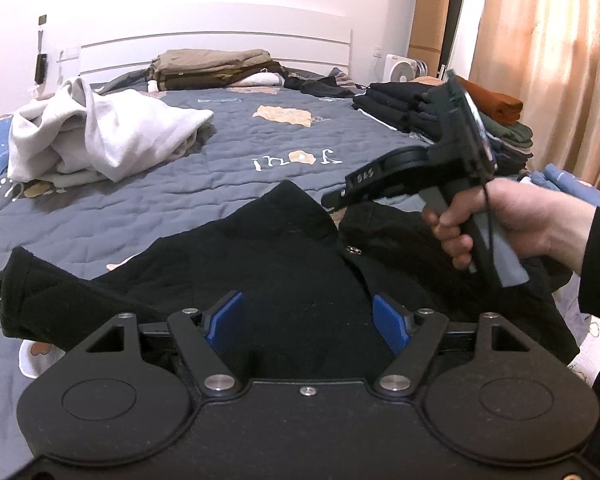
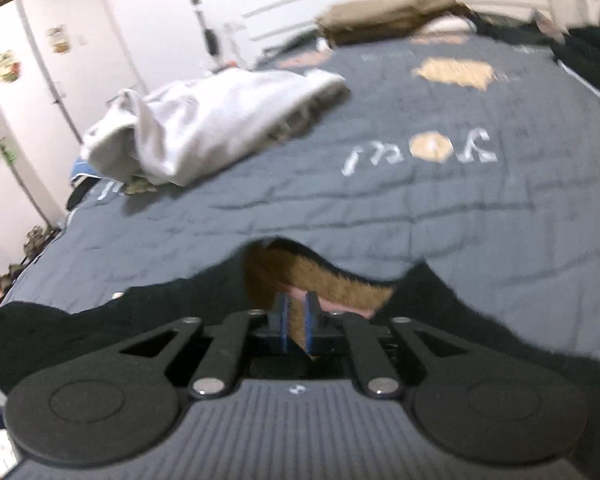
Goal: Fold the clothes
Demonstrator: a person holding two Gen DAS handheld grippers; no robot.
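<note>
A black jacket [image 1: 260, 264] lies spread on the grey quilt at the near edge of the bed, with a sleeve cuff [image 1: 16, 288] at the left and a metal snap near its collar. My left gripper [image 1: 308, 320] is open just above the jacket, blue pads wide apart. My right gripper [image 1: 332, 200], held in a hand, hovers over the jacket's right collar. In the right wrist view the right gripper [image 2: 296, 320] is nearly closed, its blue pads on the brown lining [image 2: 300, 276] of the black jacket [image 2: 100, 320] at the collar.
A crumpled white garment [image 1: 112, 132] lies at the left of the bed. Folded brown clothes [image 1: 216, 68] sit by the headboard. A stack of folded dark clothes [image 1: 404, 108] with an orange item stands at the right. Curtains hang at the far right.
</note>
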